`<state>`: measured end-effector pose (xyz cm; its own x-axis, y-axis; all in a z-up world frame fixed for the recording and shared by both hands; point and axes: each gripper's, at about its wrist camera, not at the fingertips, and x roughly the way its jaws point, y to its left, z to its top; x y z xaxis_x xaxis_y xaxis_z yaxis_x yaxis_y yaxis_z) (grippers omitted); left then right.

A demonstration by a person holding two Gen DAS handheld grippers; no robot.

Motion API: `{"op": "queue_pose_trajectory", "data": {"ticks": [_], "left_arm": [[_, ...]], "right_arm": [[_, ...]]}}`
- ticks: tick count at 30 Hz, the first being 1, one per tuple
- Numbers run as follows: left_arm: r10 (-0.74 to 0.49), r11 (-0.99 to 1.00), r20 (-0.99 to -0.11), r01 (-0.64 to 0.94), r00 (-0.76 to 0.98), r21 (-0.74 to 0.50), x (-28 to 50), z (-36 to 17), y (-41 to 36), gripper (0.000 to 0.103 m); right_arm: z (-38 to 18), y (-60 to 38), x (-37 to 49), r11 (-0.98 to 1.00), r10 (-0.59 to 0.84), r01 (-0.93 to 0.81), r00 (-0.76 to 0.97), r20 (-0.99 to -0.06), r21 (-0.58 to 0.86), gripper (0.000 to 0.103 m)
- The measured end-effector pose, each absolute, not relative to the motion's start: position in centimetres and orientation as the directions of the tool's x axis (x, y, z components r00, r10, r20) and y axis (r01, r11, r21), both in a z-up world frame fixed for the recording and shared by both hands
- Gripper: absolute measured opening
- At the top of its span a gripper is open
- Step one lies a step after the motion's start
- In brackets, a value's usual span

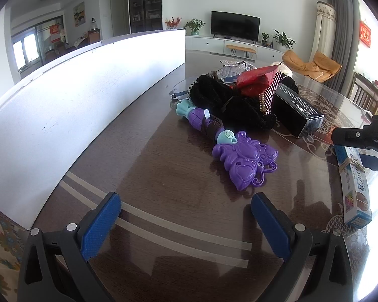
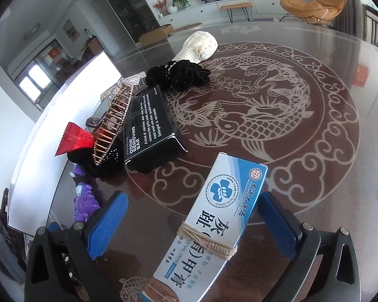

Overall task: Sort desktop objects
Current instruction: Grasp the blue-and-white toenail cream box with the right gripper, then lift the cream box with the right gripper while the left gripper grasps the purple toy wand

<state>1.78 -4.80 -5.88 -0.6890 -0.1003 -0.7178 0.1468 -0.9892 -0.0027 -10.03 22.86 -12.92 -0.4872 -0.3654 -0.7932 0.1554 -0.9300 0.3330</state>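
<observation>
Both grippers were spread and empty. The cream box lay on the table between the right gripper's pads, long axis pointing away; the left gripper faced the purple toy, farther off.

Left gripper: black plastic frame, two blue textured finger pads, round silver screw heads at the knuckles. Right gripper: same build, blue ribbed pads, black angular arms, silver screws.
</observation>
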Motion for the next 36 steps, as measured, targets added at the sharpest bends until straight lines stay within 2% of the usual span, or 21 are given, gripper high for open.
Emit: {"op": "queue_pose_trajectory", "data": {"ticks": [2, 11, 36], "left_arm": [[-0.101, -0.989, -0.718, 0.147, -0.689, -0.002, 1.8, -5.9, -4.8, 0.103], [-0.102, -0.989, -0.717, 0.149, -0.689, -0.003, 1.8, -5.9, -4.8, 0.103], [-0.099, -0.989, -0.719, 0.146, -0.688, -0.004, 1.8, -6.0, -4.8, 0.103]], "right_arm": [[-13.0, 22.0, -9.9, -0.931, -0.366, 0.194, -0.479, -0.798, 0.311, 0.103], [-14.4, 17.9, -8.1, -0.944, -0.163, 0.329, -0.518, -0.840, -0.020, 0.103], [-14.5, 24.6, -7.4, -0.940, -0.186, 0.341, -0.551, -0.814, -0.016, 0.103]]}}
